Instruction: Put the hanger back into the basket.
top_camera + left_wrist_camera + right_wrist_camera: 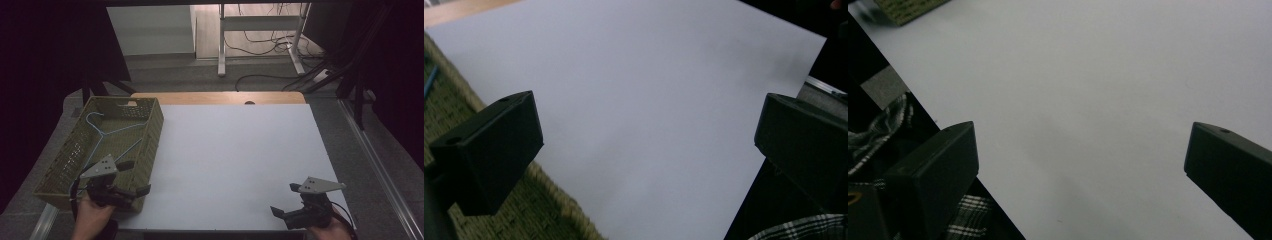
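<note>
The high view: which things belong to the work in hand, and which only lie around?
In the work:
left gripper, open
green basket
blue hanger inside it
right gripper, open

Lying about:
cables on the floor
desk frame

White tabletop [235, 160], grey floor [200, 75] beyond, white desk legs [221, 45], tangled cables [270, 42], dark curtains [45, 60] at both sides
</note>
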